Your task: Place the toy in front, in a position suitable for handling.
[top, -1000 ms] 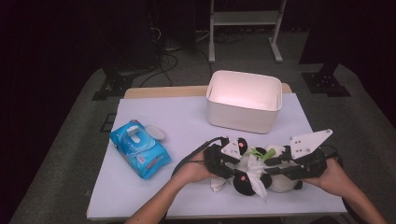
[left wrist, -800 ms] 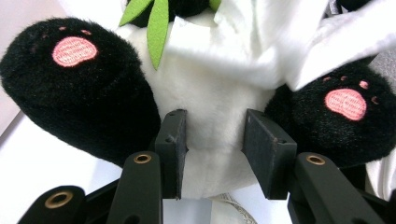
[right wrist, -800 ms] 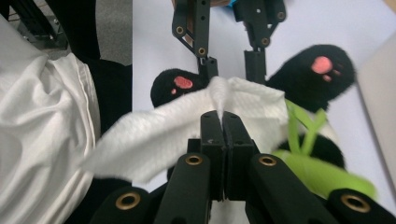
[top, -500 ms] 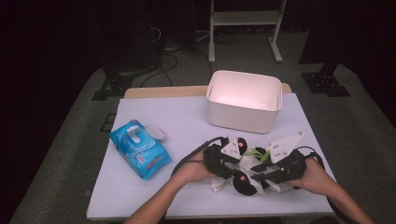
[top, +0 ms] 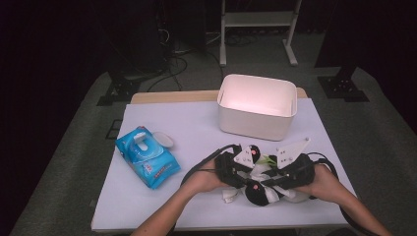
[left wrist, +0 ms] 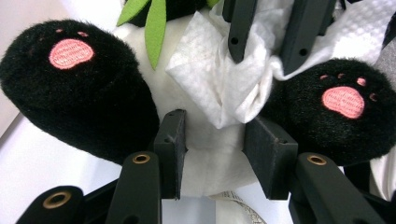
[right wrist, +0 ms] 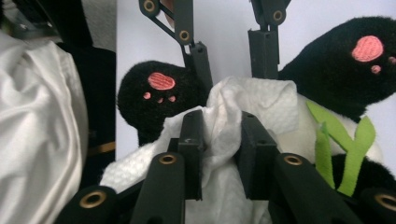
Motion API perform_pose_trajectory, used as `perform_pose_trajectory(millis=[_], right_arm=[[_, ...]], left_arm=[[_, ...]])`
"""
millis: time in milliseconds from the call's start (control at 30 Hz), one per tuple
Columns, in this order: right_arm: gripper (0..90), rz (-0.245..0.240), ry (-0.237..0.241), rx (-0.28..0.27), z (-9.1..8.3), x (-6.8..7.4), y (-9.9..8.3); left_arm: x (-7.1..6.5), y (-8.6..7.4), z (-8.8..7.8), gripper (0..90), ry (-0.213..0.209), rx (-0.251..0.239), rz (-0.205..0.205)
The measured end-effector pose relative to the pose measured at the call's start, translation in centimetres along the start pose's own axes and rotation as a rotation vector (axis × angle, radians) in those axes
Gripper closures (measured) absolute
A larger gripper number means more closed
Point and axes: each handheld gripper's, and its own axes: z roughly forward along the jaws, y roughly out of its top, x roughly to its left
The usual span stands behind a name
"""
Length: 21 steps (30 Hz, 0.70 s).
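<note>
The plush panda (top: 260, 189) lies at the near middle of the table (top: 196, 128), between the two hands and in front of the white bin (top: 258, 105). It lies on its back; in the high view its long axis appears to run roughly left to right, though the grippers cover much of it. Its black feet, each with a pink paw pad, point toward the left gripper. Green leaves (left wrist: 152, 25) lie on its white belly.

The left gripper (top: 235, 169) holds the lower body of the panda: in the left gripper view its jaws stand at a narrow gap with the white plush pressed between the pads (left wrist: 173, 140).

The right gripper (top: 280, 178) holds a white wipe (right wrist: 247, 105) against the belly of the panda. Its jaws are closed on a fold of the wipe and have just been closing further, with the wipe between them.

Compared with one second ago, the right gripper has moved left and down onto the panda, so that the two grippers now stand closer together. The left gripper has kept its place. The blue wipes pack (top: 146, 156) lies unchanged at the left of the table, its lid open.
</note>
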Motion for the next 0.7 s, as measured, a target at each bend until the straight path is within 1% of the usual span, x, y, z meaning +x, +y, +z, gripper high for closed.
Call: perform_pose_trajectory(millis=[33, 67, 133, 167, 200, 233, 300, 333, 367, 467, 500, 600, 700], right_arm=[[73.2, 0.0, 0.0, 0.0, 0.0, 0.0, 0.0], [74.6, -0.01, -0.023, 0.012, 0.2, 0.1, -0.1], [77.8, -0.013, -0.028, 0.014, 0.2, 0.2, -0.1], [79.8, -0.02, -0.039, 0.015, 0.3, 0.2, -0.1], [82.2, -0.011, -0.042, 0.006, 0.2, 0.2, -0.1], [82.2, -0.011, -0.042, 0.006, 0.2, 0.2, -0.1], [83.4, 0.014, -0.022, -0.031, -0.3, 0.2, -0.1], [83.4, 0.014, -0.022, -0.031, -0.3, 0.2, -0.1], [83.5, 0.023, -0.011, -0.049, -0.5, 0.2, -0.1], [83.5, 0.015, 0.028, -0.104, -1.2, 0.6, 0.1], [83.5, 0.018, 0.034, -0.109, -1.2, 0.7, 0.2], [83.5, 0.005, 0.056, -0.124, -0.9, 1.2, 0.6], [83.4, 0.002, 0.083, -0.153, -0.7, 1.3, 0.8]], left_arm=[[0.0, 0.0, 0.0, 57.8, 0.003, 0.001, 0.002], [-0.1, 0.0, 0.1, 57.8, 0.004, 0.003, 0.002], [-0.1, 0.0, 0.1, 57.8, 0.007, 0.006, 0.006], [-0.1, 0.0, 0.1, 57.8, 0.007, 0.004, 0.004], [-0.1, -0.1, 0.0, 57.8, 0.008, 0.002, 0.003], [0.0, -0.1, 0.0, 57.8, 0.007, 0.001, 0.002], [0.1, -0.2, 0.0, 57.9, 0.001, -0.004, 0.0], [0.1, -0.2, 0.0, 57.9, 0.001, -0.008, -0.003], [0.2, -0.2, 0.0, 57.9, 0.0, -0.007, -0.004], [0.2, -0.2, 0.0, 57.9, -0.003, -0.009, -0.005], [0.2, -0.2, 0.1, 57.9, -0.003, -0.009, -0.004], [0.2, 0.0, 0.2, 58.0, -0.003, 0.0, -0.001], [0.2, 0.0, 0.1, 58.0, -0.002, 0.003, 0.004]])
